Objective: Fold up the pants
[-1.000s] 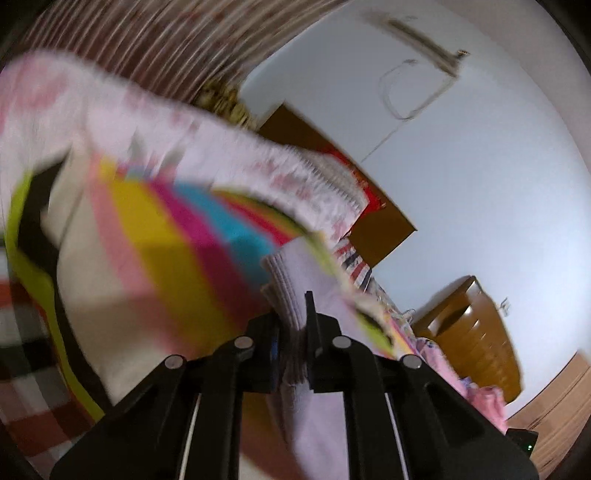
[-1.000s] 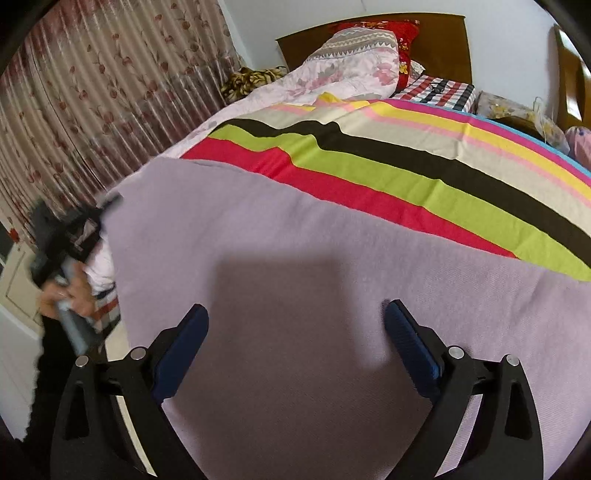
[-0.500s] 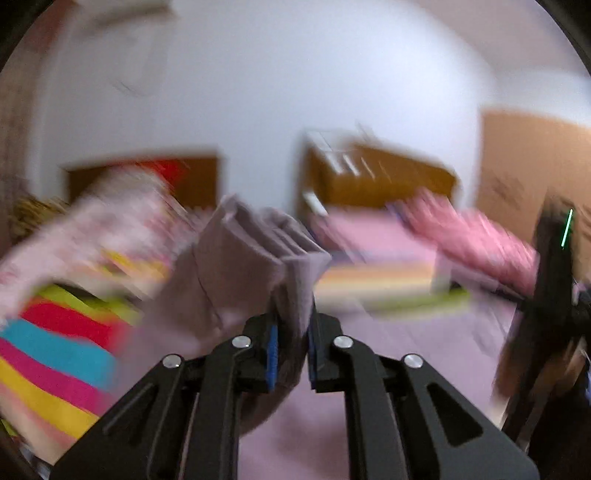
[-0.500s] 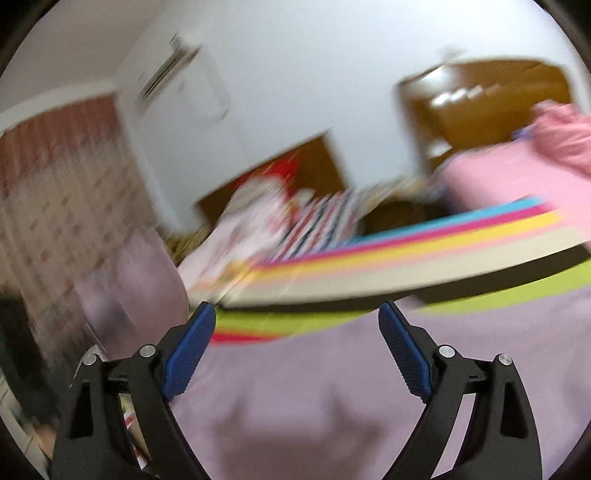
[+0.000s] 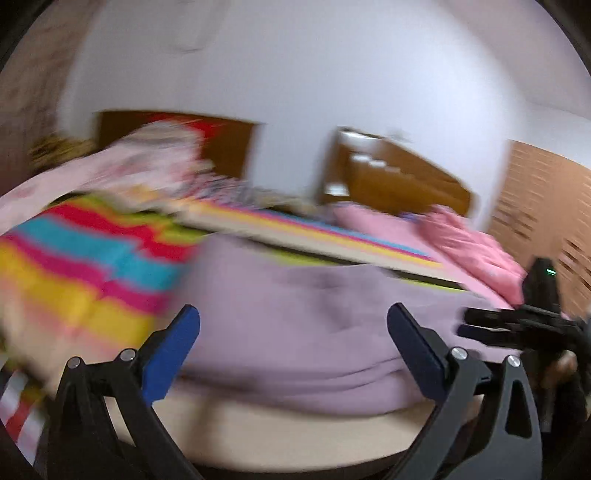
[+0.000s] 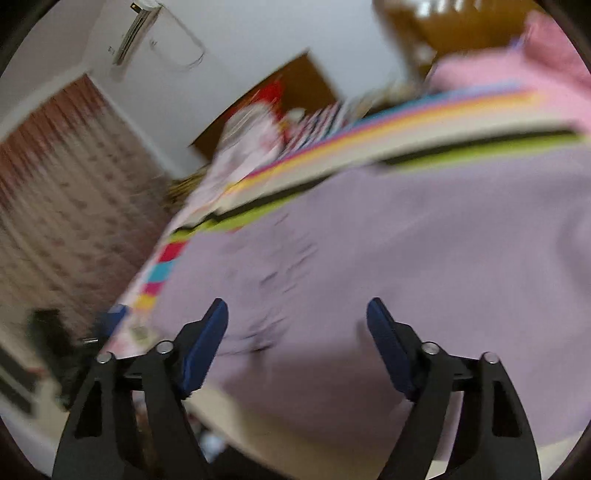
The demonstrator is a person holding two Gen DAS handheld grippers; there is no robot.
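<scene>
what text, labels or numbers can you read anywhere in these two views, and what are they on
None can be read; both views are motion-blurred.
Air conditioner: small dark marks on the wall beside it, too blurred to read.
Pants: plain lilac, dark flecks that are blur streaks, not letters.
Striped bedsheet: colour bands only.
Right gripper seen from the left wrist: a green light, no characters.
</scene>
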